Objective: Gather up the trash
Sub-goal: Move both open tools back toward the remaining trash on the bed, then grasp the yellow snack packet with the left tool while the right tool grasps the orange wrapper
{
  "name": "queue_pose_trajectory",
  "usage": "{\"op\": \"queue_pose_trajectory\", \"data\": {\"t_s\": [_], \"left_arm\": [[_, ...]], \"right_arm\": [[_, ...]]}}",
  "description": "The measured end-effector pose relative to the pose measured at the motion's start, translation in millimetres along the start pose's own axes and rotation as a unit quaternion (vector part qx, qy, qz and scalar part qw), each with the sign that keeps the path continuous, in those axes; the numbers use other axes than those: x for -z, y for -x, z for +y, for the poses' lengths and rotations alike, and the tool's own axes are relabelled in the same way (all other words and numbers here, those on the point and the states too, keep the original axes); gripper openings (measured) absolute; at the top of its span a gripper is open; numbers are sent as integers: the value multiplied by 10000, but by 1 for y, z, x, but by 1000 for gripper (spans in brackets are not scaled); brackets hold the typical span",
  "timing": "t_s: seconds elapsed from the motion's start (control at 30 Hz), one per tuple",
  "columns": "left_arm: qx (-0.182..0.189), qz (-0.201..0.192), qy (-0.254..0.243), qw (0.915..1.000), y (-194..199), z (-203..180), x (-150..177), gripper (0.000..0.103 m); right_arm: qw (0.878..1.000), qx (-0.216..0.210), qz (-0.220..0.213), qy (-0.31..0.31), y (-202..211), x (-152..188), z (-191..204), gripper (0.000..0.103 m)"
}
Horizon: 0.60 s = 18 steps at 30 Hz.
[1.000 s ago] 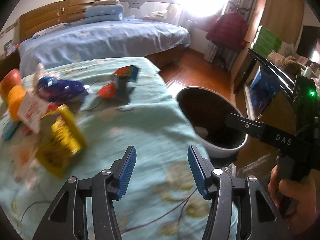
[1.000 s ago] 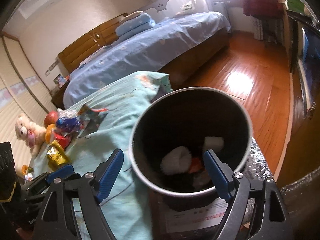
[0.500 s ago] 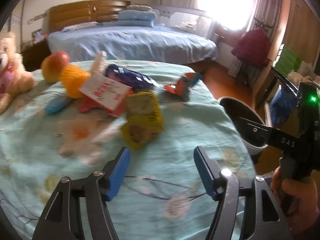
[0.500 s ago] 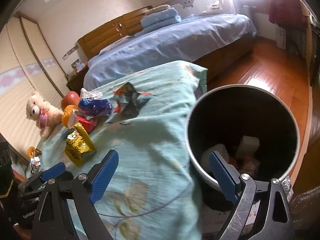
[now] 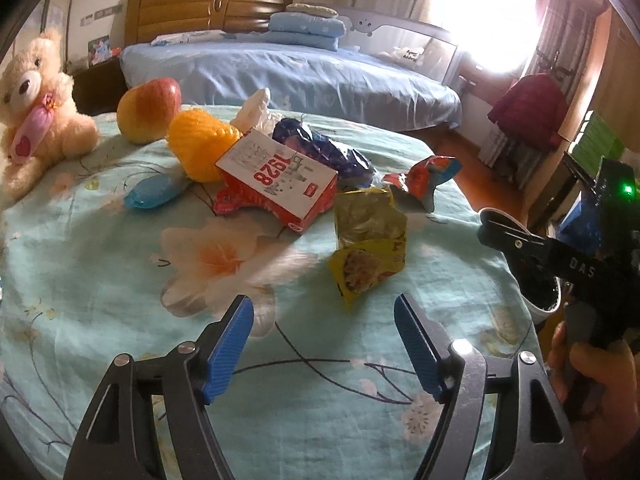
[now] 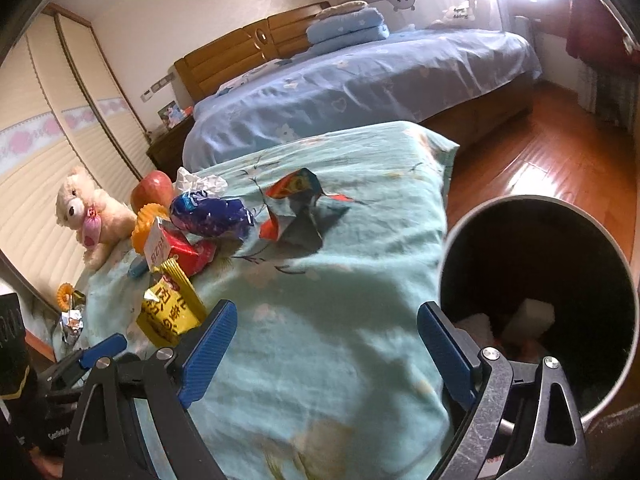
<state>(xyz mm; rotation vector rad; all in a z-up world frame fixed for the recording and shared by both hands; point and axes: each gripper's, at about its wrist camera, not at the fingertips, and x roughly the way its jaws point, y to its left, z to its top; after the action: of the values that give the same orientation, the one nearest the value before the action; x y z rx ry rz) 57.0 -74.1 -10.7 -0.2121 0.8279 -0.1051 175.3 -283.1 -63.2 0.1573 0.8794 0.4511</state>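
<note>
Tongs apart, both empty | our left tongs (image 5: 324, 320) face the yellow wrapper (image 5: 368, 248) on the table (image 5: 120, 280), nearest trash | right tongs (image 6: 326, 332) wait beside the bin (image 6: 536, 300) for drop-off.

Floral bedspread (image 5: 120, 280) – wrappers (image 5: 370, 256), apple (image 5: 148, 110), teddy (image 5: 36, 96).

The left wrist view looks low and close across the teal tabletop (image 5: 120, 280) toward the blue bed (image 5: 304, 72), with the yellow wrapper (image 5: 370, 248) near ahead. The right wrist view looks from higher, over the tabletop's right edge and down into the bin (image 6: 540, 300). Both share the wrapper pile, teddy bear (image 5: 36, 96) and bed.
</note>
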Motion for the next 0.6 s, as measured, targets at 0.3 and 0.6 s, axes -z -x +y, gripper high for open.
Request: {"op": "queue_pose_trajectory", "data": {"t_s": [0.3,0.6], "left_arm": [[173,169,50,9997,-26,-7,-19,76],[105,80,-46,9999,-49,-12,-37,71]], "right_arm": [[9998,-110,150,93,-30,-22,8,92],[9995,-152,252,149,-60,-43,14,72]]}}
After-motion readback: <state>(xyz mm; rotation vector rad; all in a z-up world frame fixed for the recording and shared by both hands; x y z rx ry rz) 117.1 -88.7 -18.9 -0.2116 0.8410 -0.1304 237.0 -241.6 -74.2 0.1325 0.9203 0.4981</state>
